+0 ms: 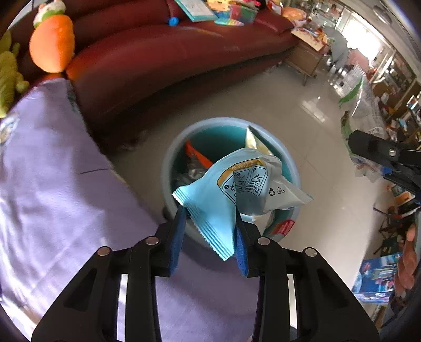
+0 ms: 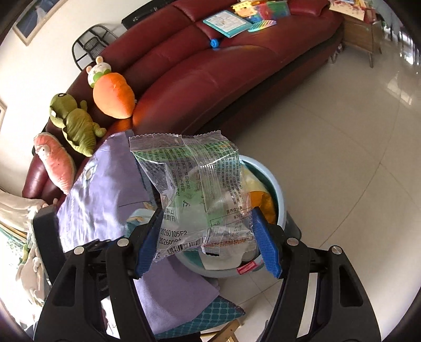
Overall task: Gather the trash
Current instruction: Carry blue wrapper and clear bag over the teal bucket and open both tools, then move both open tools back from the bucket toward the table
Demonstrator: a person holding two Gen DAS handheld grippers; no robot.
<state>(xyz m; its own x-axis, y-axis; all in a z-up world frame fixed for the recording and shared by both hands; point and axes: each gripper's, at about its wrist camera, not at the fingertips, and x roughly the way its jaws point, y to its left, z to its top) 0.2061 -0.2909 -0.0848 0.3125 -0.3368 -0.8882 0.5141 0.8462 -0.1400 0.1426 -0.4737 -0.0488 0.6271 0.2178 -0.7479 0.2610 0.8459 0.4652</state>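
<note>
Above the bin point(image 1: 171, 157), my left jaws clench the blue packet point(image 1: 210, 210), my right jaws the clear wrapper point(image 2: 200, 189); I'd release over its mouth.

The bin point(image 1: 168, 168) is set on the floor point(image 1: 302, 110) before the sofa point(image 1: 171, 52), just beside the cloth-covered table point(image 1: 52, 184). Wrappers are held above the bin. Plush toys point(image 2: 113, 89) and books point(image 2: 226, 22) are laid on the sofa behind the bin.
</note>
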